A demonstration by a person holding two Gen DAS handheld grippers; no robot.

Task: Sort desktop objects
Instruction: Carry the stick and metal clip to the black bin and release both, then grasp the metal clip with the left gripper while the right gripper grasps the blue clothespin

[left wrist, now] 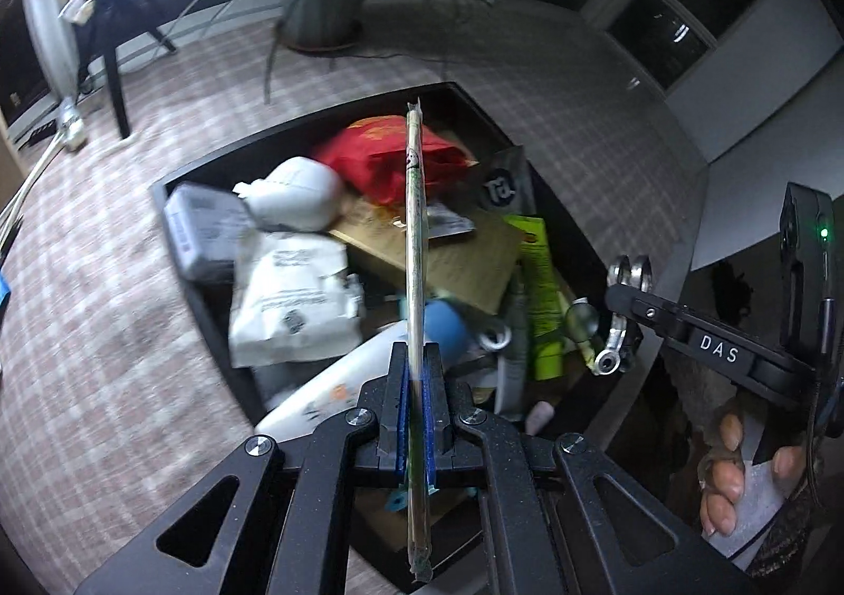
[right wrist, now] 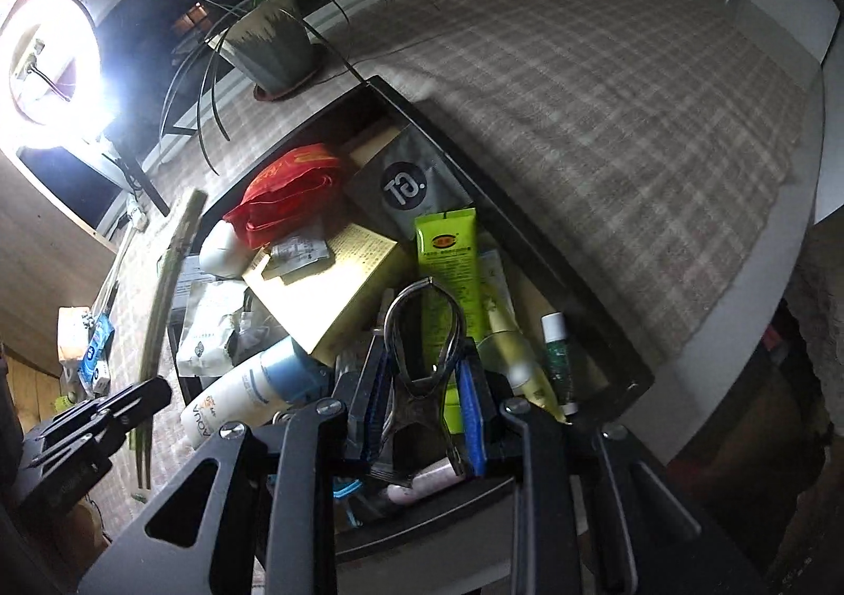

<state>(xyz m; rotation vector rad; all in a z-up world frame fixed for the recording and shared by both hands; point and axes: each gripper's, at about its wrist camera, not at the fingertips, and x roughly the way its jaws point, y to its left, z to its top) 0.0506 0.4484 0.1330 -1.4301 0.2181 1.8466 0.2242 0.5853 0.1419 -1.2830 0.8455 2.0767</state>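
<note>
While the black tray [right wrist: 533, 247] already held most items, the left gripper [left wrist: 416, 384] clenched a wrapped stick [left wrist: 414, 247] and the right gripper [right wrist: 422, 384] grasped metal nippers [right wrist: 422, 331] above it, neither yet deposited.

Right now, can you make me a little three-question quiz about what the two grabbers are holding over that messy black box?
1. True or false: the left gripper has its fingers shut on a long thin wrapped stick.
2. What is the right gripper holding? A) metal clamp tool B) red bag C) green tube
3. Fill in: the jumble of things lies in a black ____.

Key: 1 true; 2 A; 3 tray.
</note>
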